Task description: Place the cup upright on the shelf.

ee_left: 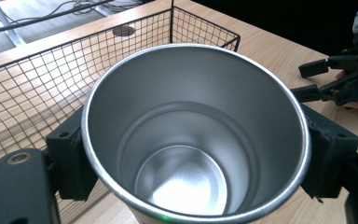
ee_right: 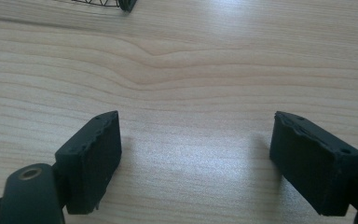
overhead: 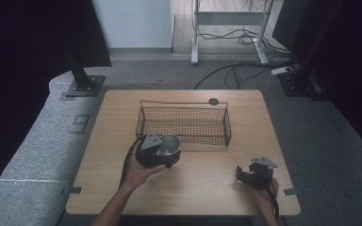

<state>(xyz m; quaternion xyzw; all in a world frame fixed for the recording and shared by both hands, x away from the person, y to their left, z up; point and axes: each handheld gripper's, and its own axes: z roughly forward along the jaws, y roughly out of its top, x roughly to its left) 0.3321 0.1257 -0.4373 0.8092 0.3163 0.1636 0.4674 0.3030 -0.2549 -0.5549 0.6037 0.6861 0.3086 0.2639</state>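
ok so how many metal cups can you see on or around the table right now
1. The metal cup stands upright between the jaws of the left gripper, just in front of the wire basket. No cup lies in the basket.

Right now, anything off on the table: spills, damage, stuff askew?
Nothing stands out. The metal cup is upright and empty, held between the left tool's jaws just in front of the wire basket, which sits square on the table. The right tool is open over bare wood. No spills or damage visible.
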